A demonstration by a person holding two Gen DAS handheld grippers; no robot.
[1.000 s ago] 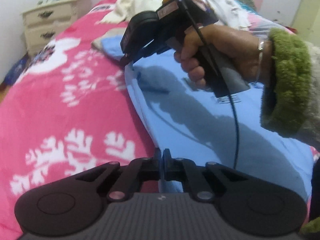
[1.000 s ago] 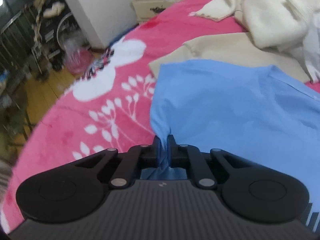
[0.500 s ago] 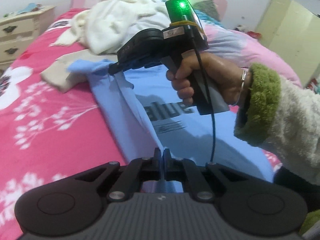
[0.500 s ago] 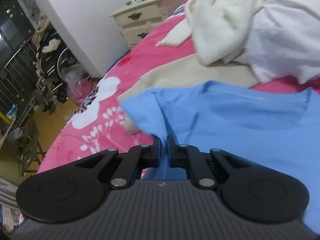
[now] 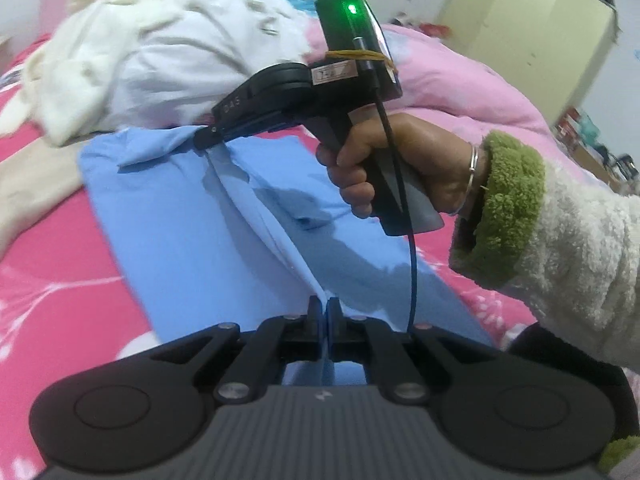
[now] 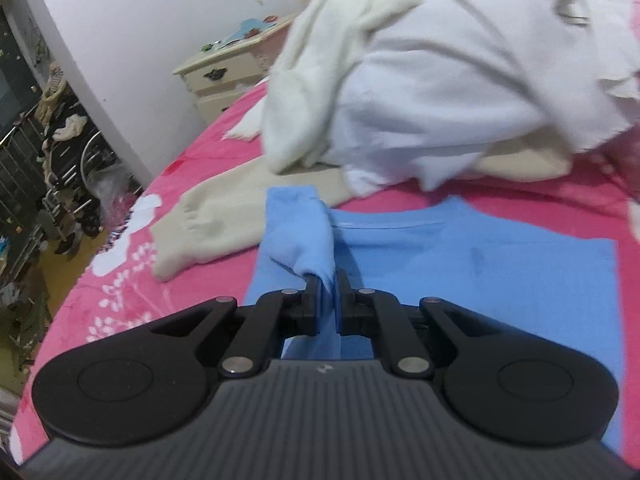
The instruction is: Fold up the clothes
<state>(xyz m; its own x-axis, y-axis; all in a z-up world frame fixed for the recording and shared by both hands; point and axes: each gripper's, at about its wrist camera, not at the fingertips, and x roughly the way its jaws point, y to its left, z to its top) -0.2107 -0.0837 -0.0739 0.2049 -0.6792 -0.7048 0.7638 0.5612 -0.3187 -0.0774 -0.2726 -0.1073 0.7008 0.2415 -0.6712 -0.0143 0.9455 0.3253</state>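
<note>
A: Left wrist view: left claw [image 5: 323, 312] clamped on one light-blue cotton T-shirt [image 5: 188, 236]; right claw [image 5: 206, 139], ahead, pinches its far edge above the pink floral bed [image 5: 52, 280].

B: Handling?

A: Likely light, limp and sagging; hold hems and corners. Beyond the claws: one white heaped garment pile [image 6: 440, 80], one cream knit sweater [image 6: 216, 216].

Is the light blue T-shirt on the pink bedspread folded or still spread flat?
Partly folded: the light blue T-shirt has one long edge lifted over itself, pinched by the left gripper and right gripper.
</note>
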